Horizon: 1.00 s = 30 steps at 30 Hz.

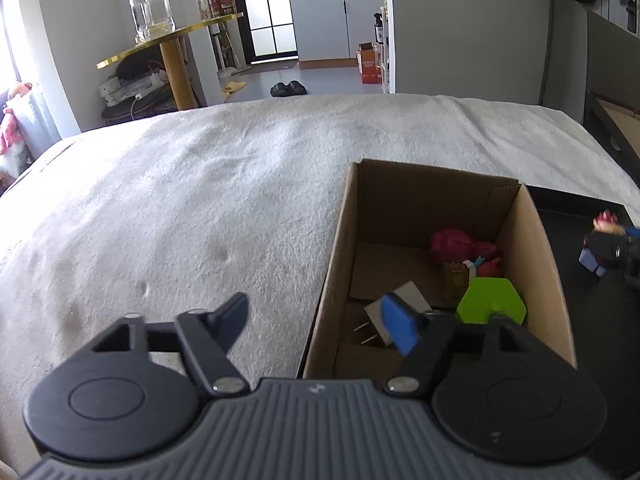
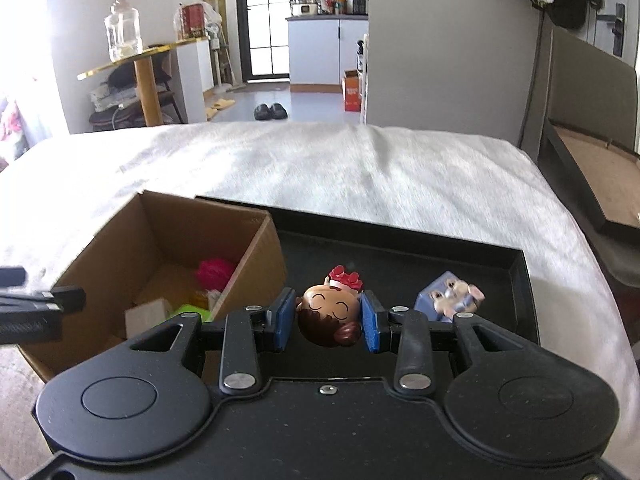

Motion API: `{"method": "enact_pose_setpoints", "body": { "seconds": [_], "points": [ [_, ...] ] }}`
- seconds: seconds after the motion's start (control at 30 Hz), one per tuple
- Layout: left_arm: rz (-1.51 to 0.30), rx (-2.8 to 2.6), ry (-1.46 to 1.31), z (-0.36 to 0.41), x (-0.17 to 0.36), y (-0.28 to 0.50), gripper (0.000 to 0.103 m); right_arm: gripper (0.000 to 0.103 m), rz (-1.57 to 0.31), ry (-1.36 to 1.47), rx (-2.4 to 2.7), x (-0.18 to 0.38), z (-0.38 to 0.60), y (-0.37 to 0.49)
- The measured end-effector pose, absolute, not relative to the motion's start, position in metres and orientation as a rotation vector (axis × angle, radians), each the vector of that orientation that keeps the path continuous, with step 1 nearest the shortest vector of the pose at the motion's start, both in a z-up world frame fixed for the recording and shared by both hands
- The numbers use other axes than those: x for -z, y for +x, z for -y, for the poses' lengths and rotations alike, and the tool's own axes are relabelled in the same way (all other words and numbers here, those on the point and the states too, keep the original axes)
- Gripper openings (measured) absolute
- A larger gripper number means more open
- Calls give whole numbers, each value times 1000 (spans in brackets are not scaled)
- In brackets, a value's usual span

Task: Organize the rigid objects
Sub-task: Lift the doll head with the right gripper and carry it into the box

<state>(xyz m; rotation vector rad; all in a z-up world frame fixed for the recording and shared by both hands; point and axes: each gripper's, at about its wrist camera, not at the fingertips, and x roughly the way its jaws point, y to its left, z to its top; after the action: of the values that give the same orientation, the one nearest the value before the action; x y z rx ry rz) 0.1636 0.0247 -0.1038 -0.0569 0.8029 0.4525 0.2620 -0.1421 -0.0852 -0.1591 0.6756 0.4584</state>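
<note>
Right tool (image 2: pixel 329 322) pinching doll figurine (image 2: pixel 330 314) by its head: hard, light, slick plastic, I'd keep the grip centred. Left tool (image 1: pixel 316 322) spread, empty, over cardboard box (image 1: pixel 536 248).

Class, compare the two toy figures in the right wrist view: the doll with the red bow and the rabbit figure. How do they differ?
The doll is clamped between the right gripper fingers; the rabbit figure lies free in the black tray. The doll has brown hair; the rabbit figure is grey on a blue block. Both are small rigid toys.
</note>
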Motion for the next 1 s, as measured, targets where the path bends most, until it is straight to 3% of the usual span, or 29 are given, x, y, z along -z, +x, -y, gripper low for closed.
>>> {"method": "enact_pose_setpoints", "body": {
  "seconds": [0.3,0.4,1.0],
  "points": [
    [-825,-415,-92,-30,112,161,25,35,-631,-156,-485,72,128,261],
    [-824,-412,-101,-31,112,160,19,35,-621,-156,-495,68,124,260],
    [-828,-393,-147,-36,115,158,15,35,-609,-190,-645,73,72,247]
  ]
}}
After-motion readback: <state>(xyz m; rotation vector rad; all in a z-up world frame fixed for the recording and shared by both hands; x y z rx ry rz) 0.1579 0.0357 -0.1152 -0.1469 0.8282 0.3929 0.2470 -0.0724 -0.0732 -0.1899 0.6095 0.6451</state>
